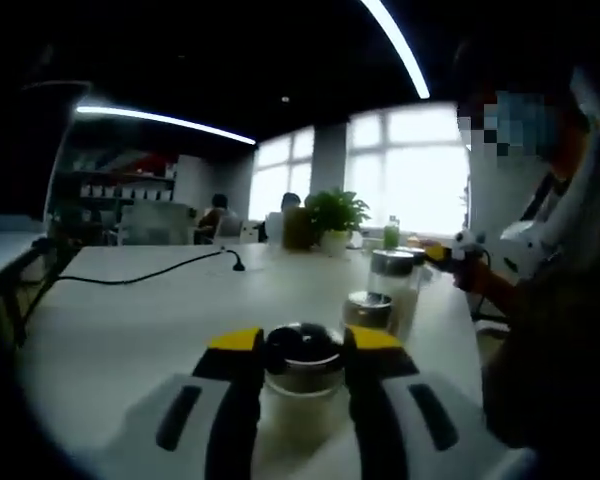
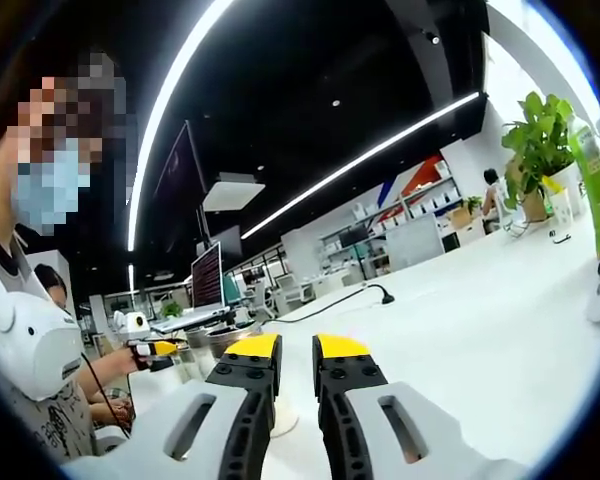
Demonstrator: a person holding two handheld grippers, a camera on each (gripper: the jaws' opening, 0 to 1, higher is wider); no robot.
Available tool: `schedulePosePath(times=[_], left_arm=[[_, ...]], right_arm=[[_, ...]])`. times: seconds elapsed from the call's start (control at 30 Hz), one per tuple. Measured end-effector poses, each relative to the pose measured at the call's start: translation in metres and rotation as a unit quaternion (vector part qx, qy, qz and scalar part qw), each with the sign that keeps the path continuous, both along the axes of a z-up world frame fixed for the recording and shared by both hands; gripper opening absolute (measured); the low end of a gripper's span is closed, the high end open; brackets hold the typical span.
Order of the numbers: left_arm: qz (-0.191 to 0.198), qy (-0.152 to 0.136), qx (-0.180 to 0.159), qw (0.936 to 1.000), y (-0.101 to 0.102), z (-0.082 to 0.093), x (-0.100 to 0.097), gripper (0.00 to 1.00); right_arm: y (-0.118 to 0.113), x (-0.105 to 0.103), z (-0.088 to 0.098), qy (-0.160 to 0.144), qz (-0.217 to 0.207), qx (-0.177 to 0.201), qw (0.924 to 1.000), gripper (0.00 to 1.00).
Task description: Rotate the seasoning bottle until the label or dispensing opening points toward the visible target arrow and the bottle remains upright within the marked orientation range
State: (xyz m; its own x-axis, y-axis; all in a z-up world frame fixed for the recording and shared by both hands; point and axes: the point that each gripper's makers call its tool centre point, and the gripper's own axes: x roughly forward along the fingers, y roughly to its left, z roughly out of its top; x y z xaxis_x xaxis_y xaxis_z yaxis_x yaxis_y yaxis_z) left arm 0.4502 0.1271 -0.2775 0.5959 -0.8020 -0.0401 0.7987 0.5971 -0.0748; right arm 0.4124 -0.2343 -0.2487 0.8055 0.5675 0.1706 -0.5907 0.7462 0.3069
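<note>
White surface (image 1: 130,320), the largest element, spans both views and carries a black cable (image 1: 130,278) running toward 11 o'clock in the left gripper view. Potted plant (image 1: 335,215) stands at the far edge at 12 o'clock before bright windows; in the right gripper view it appears at 2 o'clock. A person's arm (image 1: 490,285) enters at 3 o'clock. Left claw (image 1: 303,345), yellow-tipped, is partly open with its jaws flanking the metal cap of the seasoning bottle (image 1: 302,365), which stands upright at 6 o'clock; actual contact cannot be told. Two further metal-capped jars (image 1: 385,290) stand just beyond at 2 o'clock. Right claw (image 2: 295,350) is nearly closed, a narrow gap between its tips, holding nothing, raised over the surface; the jars sit at 9 o'clock of it.
</note>
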Motion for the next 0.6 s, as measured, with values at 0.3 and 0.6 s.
schedulePosePath(times=[0.3, 0.6], left_arm=[[-0.024, 0.009, -0.008, 0.9997, -0.0025, -0.0012, -0.0001, 0.34], [0.044, -0.006, -0.039, 0.9982, 0.0074, 0.0055, 0.0049, 0.5]], right_arm=[[-0.0003, 0.0012, 0.0009, -0.003, -0.002, -0.003, 1.0, 0.11], [-0.0014, 0.0052, -0.0001, -0.001, -0.002, -0.004, 1.0, 0.11]])
